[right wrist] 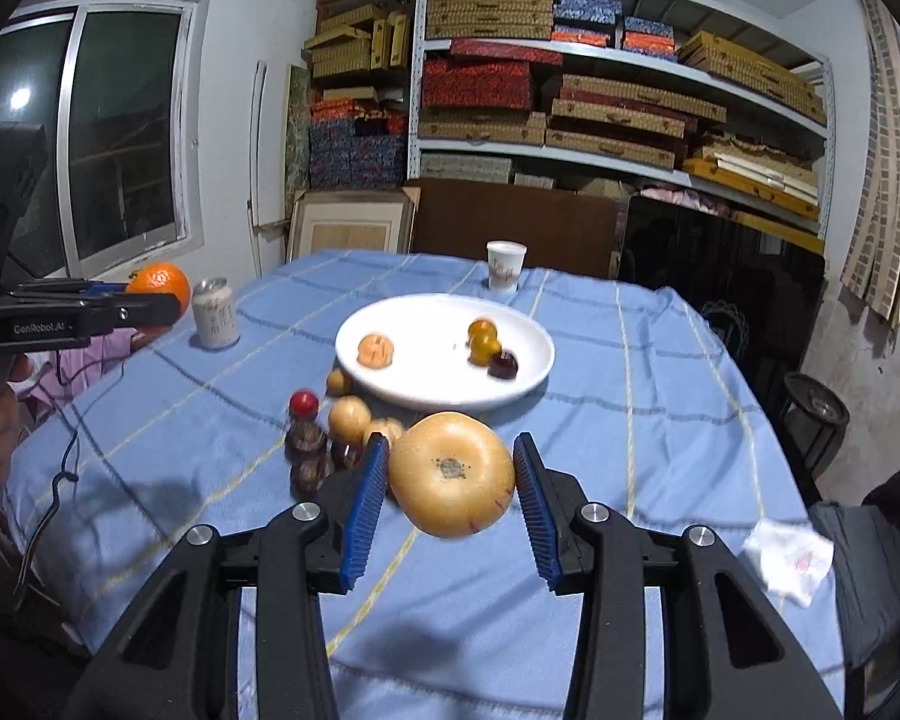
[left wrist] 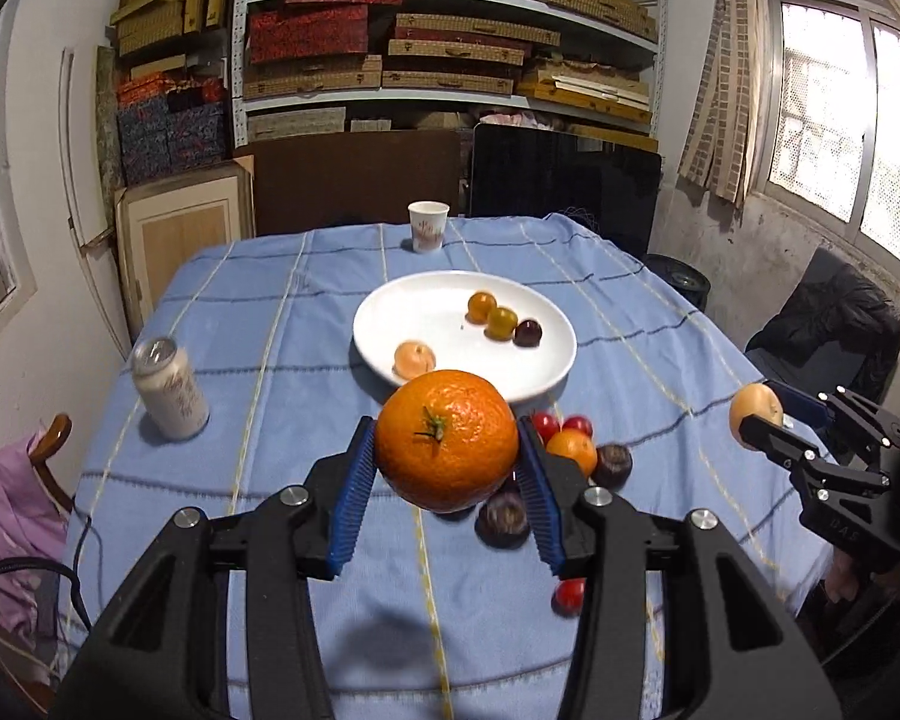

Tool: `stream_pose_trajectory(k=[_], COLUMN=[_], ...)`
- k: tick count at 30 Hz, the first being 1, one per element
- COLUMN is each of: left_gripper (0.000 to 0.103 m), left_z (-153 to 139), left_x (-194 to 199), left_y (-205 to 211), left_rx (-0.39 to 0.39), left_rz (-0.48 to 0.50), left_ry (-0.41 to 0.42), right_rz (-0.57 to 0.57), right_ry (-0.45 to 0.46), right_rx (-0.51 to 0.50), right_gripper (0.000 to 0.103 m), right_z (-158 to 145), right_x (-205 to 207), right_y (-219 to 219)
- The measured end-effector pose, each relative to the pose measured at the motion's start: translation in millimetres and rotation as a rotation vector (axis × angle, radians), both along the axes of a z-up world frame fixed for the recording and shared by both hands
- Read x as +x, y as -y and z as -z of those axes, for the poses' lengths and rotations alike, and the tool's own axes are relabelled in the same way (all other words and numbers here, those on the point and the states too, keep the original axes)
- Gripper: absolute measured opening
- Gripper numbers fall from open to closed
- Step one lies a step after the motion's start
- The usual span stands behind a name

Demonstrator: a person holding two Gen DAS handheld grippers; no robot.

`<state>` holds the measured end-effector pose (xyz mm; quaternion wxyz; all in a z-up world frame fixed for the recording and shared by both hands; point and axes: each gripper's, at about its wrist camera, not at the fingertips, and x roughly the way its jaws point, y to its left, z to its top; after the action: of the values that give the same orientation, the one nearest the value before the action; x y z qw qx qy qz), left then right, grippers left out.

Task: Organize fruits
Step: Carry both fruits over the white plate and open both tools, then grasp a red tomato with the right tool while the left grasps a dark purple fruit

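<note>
Orange (left wrist: 447, 441) clamped, left claw (left wrist: 447, 450) | pale fruit (right wrist: 452, 474), possibly apple, right claw (right wrist: 450, 474)

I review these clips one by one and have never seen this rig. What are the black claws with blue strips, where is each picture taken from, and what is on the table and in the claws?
There is no robot here. A person holds a two-finger tool in each hand, and a fisheye camera on each tool looks out along its fingers. One picture comes from the left tool, the other from the right tool; each also catches the other tool at its edge.

The left tool is shut on an orange. The right tool is shut on a pale yellow-brown fruit. Both are held above the table.

On the blue cloth stands a white plate with four small fruits, a can, a paper cup, and a loose pile of small fruits in front of the plate.
</note>
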<state>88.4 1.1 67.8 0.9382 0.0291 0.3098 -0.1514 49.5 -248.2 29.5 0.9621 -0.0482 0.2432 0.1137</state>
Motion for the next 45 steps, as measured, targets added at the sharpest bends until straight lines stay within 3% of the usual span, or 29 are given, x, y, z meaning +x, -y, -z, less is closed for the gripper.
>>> stream_pose_trajectory(k=[4,9,17,25,26,30,35,39,40,45], left_gripper=[0.045,0.045,0.045,0.049,0.061,0.082,0.082,0.085,0.089,0.089], left_z=[-12,-10,44,93,94,80,60,52,52,56], left_x=[54,132,234,284,285,275,242,181,165,85], left_y=[10,29,50,59,57,49,34,21,19,8], left_rx=[-0.022,-0.028,-0.042,-0.011,-0.014,-0.041,-0.090,-0.078,-0.071,-0.026], left_rz=[-0.005,-0.019,-0.050,-0.073,-0.087,-0.106,-0.125,-0.075,-0.064,-0.015], left_ry=[-0.021,-0.057,-0.176,-0.271,-0.268,-0.206,-0.208,-0.172,-0.160,-0.131], right_rz=[-0.024,-0.051,-0.058,-0.106,-0.112,-0.111,-0.082,-0.081,-0.082,-0.152], right_ry=[0.014,0.000,-0.093,-0.181,-0.177,-0.148,-0.143,-0.157,-0.170,-0.252], right_rx=[-0.016,-0.070,-0.070,-0.083,-0.086,-0.096,-0.102,-0.065,-0.061,-0.014], right_gripper=[0.043,0.043,0.043,0.044,0.050,0.057,0.056,0.057,0.057,0.056], right_z=[-20,-24,15,57,59,56,42,31,33,55], right_x=[46,107,192,237,237,230,205,151,138,59], right_y=[-1,-14,-24,-39,-40,-41,-33,-13,-11,-24])
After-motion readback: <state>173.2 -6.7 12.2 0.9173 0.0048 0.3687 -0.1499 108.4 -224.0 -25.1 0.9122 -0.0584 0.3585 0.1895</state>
